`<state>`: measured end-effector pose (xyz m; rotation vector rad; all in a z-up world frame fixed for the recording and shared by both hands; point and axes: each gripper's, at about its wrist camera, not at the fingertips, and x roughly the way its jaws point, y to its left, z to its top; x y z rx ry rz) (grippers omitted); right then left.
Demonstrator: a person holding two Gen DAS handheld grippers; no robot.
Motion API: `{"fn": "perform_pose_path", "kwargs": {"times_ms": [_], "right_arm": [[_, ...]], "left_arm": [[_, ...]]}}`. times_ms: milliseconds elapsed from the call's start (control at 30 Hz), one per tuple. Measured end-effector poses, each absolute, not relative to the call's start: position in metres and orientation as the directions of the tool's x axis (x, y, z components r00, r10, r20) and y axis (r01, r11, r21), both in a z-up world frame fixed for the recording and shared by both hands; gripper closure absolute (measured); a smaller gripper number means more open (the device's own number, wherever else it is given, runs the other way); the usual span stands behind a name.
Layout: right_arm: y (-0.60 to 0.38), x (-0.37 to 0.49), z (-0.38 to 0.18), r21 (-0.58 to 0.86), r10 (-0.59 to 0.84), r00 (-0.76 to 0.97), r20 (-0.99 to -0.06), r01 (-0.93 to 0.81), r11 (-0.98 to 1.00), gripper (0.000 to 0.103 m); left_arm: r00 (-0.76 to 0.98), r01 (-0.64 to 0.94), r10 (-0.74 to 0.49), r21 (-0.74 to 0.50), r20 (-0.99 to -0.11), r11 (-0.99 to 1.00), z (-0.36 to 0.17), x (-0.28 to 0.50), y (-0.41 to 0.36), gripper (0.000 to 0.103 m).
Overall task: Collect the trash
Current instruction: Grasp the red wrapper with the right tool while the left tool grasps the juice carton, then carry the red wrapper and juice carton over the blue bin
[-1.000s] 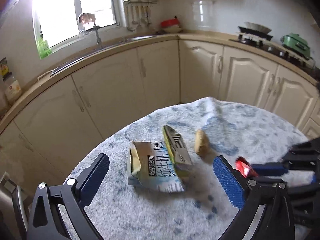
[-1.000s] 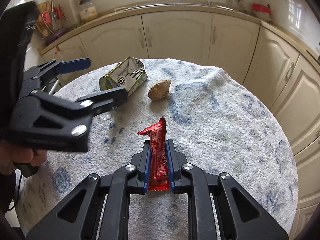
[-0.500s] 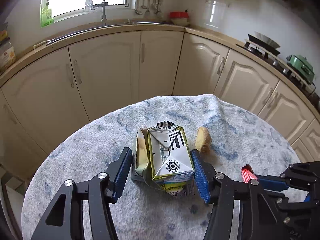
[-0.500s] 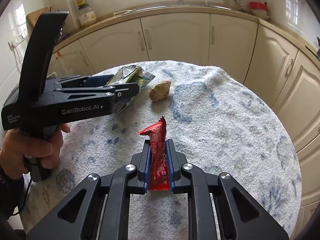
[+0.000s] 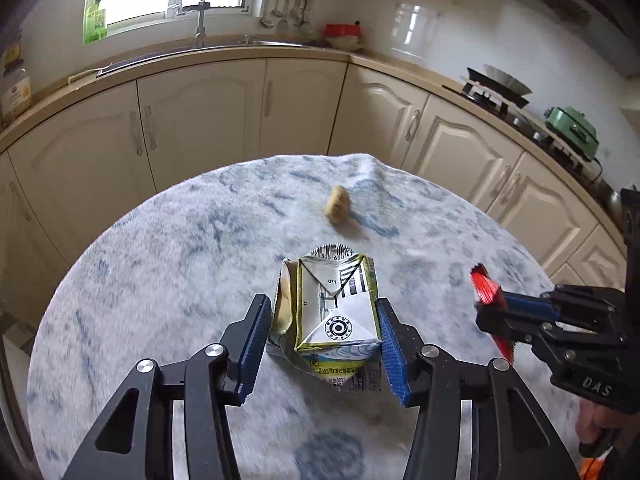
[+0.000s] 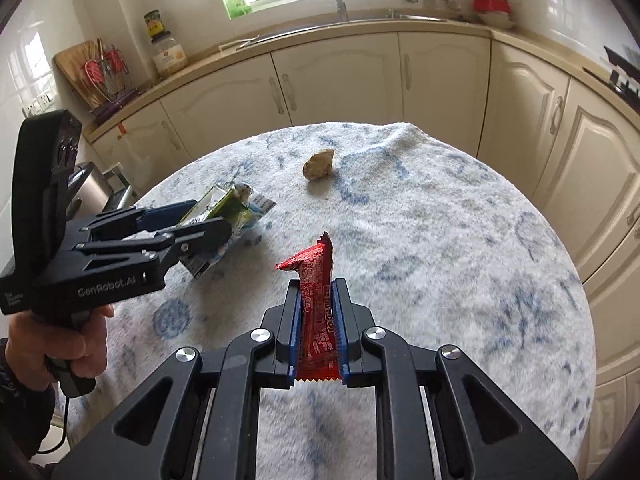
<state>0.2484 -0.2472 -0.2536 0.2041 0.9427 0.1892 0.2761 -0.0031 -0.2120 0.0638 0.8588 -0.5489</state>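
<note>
While the round table [image 6: 480, 264] falls away to cabinets [image 6: 340, 80] on its far side, the cloth between my two claws and around the ginger lump [image 6: 318, 163] lies open. My left claw [image 5: 320, 340] is half open, its pads pressed on both sides of the crushed carton [image 5: 334, 312], over the table's near left part. My right claw [image 6: 318, 332] is nearly closed, pinching the red wrapper [image 6: 316, 300] upright above the table's middle.
</note>
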Motion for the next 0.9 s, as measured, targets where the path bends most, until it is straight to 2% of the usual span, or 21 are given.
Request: {"fn": "perform_pose_path", "kwargs": {"times_ms": [233, 367, 600, 900], "right_arm": [[-0.249, 0.209, -0.244, 0.279, 0.248, 0.59, -0.768, -0.041, 0.96, 0.089], [-0.249, 0.189, -0.238, 0.281, 0.241, 0.604, -0.76, -0.029, 0.959, 0.089], [-0.257, 0.16, -0.23, 0.285, 0.224, 0.626, -0.747, -0.002, 0.958, 0.089], [-0.274, 0.132, -0.221, 0.286, 0.193, 0.652, -0.733, 0.039, 0.957, 0.089]], "left_arm": [[0.499, 0.522, -0.462, -0.171, -0.733, 0.836, -0.202, 0.223, 0.005, 0.061], [0.489, 0.547, -0.489, -0.183, -0.722, 0.817, -0.19, 0.196, 0.006, 0.07], [0.446, 0.554, -0.521, -0.233, -0.728, 0.799, -0.189, 0.167, 0.005, 0.07], [0.44, 0.605, -0.563, -0.233, -0.7, 0.761, -0.169, 0.133, -0.018, 0.071]]}}
